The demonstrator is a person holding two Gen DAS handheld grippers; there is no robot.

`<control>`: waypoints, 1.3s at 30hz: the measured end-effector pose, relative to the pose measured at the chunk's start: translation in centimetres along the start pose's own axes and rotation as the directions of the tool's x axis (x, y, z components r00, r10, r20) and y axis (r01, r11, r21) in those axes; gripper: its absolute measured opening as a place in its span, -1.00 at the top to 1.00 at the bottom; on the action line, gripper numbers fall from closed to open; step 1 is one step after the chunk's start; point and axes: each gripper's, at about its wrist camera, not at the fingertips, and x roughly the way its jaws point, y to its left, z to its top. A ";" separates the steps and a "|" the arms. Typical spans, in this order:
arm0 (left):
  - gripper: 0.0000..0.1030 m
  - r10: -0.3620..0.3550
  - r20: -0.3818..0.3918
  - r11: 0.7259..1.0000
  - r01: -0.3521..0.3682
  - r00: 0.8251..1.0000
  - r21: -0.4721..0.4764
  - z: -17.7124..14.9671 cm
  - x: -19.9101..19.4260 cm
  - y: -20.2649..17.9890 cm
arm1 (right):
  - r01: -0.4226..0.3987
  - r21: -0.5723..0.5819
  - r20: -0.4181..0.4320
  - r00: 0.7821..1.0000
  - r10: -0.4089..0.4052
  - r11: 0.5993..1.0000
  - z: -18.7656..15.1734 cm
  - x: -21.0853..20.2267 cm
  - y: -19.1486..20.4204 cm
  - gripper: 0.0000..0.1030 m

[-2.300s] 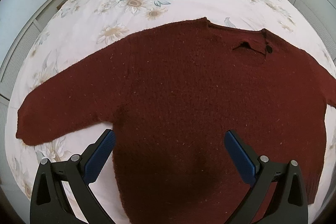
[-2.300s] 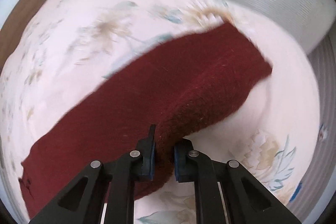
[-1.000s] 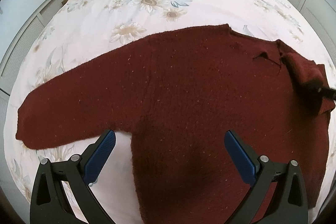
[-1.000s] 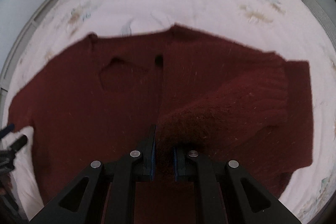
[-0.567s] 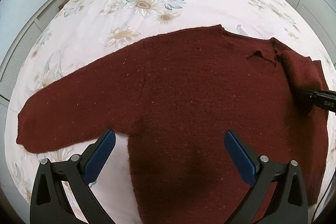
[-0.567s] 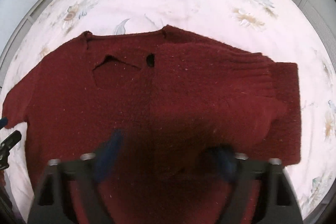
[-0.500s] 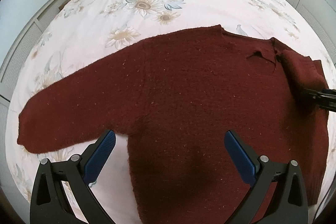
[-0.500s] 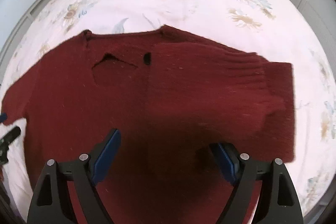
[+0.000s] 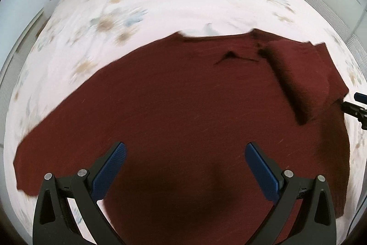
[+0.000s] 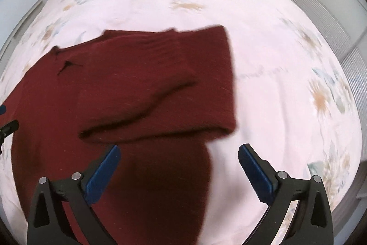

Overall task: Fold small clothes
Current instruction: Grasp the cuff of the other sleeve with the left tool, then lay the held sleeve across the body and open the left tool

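**One sleeve in, one sleeve out**

Sweater, dark red knit, lies flat on the flowered bed, neckline toward 12 o'clock in my left view. Both views blurred; fine detail of the knit is lost.

Right sleeve is folded in across the chest; its cuff end sits near 7 o'clock of the folded band in my right view, a soft ridge running through it. Left sleeve is spread out toward 9 o'clock in my left view, cuff at the bed's near edge.

My left hand-held gripper hangs above the lower body of the sweater, jaws wide, nothing between them. My right hand-held gripper is also spread wide and empty, over the hem side and bare bedding at 3 o'clock.

Handling, as I judge it: thick wool-type knit, soft and limp, light enough for one gripper, not slippery; the fuzzy face should cling to itself and to the pads. It will sag and stretch if lifted by a single layer. Not fragile, though the loose weave could snag.

Where to take hold: the outstretched left sleeve at the cuff, pinching the ribbed end through both layers, then carry it across toward 3 o'clock. Risk: dragging the body out of square on the soft bedding.
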 end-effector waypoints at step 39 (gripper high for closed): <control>0.79 -0.129 -0.019 0.946 0.129 0.991 0.297 9.1 5.9 -17.3 | -0.030 0.129 -0.026 0.999 0.034 0.991 -0.2 3.9 -5.4 -0.98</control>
